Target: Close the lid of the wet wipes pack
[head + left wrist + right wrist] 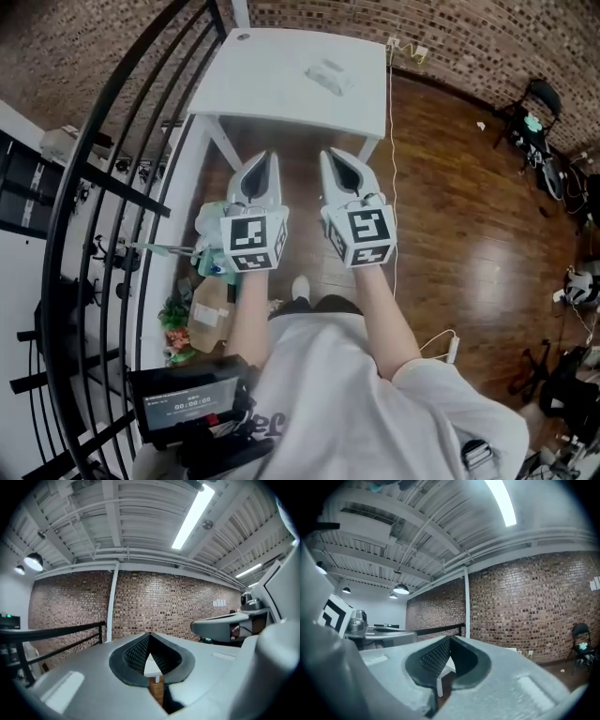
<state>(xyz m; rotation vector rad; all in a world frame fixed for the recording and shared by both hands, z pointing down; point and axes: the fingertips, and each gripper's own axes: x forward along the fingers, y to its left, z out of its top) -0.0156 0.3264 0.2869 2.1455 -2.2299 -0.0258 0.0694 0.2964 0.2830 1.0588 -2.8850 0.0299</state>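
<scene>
– White table (281,103): wet wipes pack (330,75) is seen lying on its far part, well apart from both grippers.
– Jaws?
– Left gripper (266,159) and right gripper (331,157) are held short of the table, jaws pressed together, nothing between.
– Handling?
– Pack is prob. soft, light, slick film, so it's likely to slide if pushed. Stiff lid is best pressed down at its free edge, w/ pack steadied by the other gripper. Lid state can't be made out.
</scene>
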